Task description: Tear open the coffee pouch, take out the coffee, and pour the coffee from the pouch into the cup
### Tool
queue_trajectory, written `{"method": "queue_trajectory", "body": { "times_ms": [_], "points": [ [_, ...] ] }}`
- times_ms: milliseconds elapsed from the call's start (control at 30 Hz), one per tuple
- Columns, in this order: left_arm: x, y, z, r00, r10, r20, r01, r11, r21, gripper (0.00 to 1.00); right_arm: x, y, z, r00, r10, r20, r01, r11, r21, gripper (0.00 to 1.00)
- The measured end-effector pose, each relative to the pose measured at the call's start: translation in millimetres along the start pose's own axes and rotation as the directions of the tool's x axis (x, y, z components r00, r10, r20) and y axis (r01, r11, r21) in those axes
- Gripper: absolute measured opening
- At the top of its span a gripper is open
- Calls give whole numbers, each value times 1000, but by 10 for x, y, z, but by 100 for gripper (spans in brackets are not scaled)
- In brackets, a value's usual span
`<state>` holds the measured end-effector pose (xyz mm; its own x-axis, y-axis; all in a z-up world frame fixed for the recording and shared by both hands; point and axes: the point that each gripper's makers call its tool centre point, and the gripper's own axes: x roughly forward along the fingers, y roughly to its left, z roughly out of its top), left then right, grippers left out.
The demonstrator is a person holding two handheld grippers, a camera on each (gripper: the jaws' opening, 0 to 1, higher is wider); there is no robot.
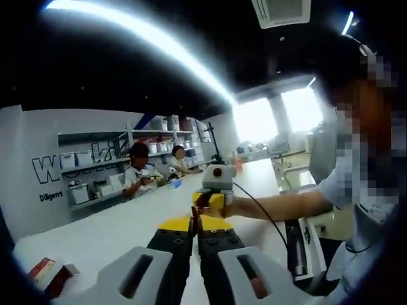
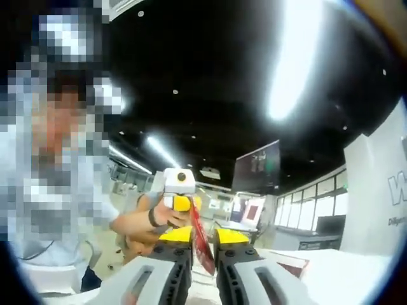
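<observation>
The red coffee pouch (image 2: 202,249) hangs edge-on in the air between both grippers. In the right gripper view it runs up from between my right gripper's (image 2: 203,244) yellow-tipped jaws, which close on its near end, to the left gripper (image 2: 180,202) facing me, held in a person's hand. In the left gripper view my left gripper (image 1: 196,223) has its jaws pressed together on a thin sliver of the pouch (image 1: 201,202). The right gripper (image 1: 213,198) sits just beyond, gripped by a hand.
A long white table (image 1: 127,222) stretches away below the grippers. A red and white box (image 1: 48,273) lies at its near left corner, and a red box (image 2: 289,262) lies on the table to the right. Two people (image 1: 137,173) sit at the far side by shelves.
</observation>
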<state>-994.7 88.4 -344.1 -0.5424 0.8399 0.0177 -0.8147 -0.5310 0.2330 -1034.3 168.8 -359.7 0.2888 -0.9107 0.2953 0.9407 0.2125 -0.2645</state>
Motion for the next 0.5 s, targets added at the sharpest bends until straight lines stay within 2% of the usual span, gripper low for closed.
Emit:
{"method": "queue_trajectory", "body": {
  "times_ms": [167,333,500],
  "points": [
    [13,-5,-3,1000,-4,14,4,1000,-15,5,-38,-1,0,999,19,29,-20,999,40,26],
    [36,-29,50,1000,-26,14,27,999,-24,6,-41,14,34,999,9,52,-11,999,49,26],
    [30,-65,71,999,-41,32,42,998,-55,5,-36,37,-6,999,15,36,-18,998,64,24]
  ]
}}
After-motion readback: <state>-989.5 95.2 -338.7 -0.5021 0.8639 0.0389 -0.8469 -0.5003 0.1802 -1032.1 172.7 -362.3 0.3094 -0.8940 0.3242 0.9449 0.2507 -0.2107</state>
